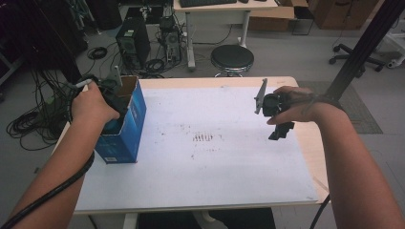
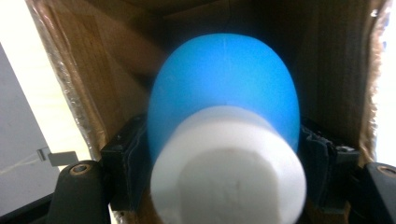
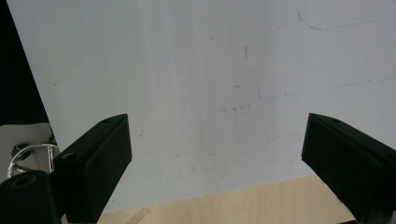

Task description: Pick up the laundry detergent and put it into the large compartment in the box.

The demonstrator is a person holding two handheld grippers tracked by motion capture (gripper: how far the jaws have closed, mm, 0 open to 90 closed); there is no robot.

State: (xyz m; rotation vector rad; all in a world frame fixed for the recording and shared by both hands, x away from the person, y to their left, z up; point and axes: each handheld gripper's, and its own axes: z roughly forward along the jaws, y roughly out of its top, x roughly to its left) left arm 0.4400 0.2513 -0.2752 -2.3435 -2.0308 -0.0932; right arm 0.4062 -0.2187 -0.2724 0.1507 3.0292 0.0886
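left gripper view: blue bulb [image 2: 224,88] between jaws inside box [image 2: 70,70].

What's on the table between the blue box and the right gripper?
Nothing stands there. In the high view the white sheet between the blue box and the right gripper is bare apart from faint marks.
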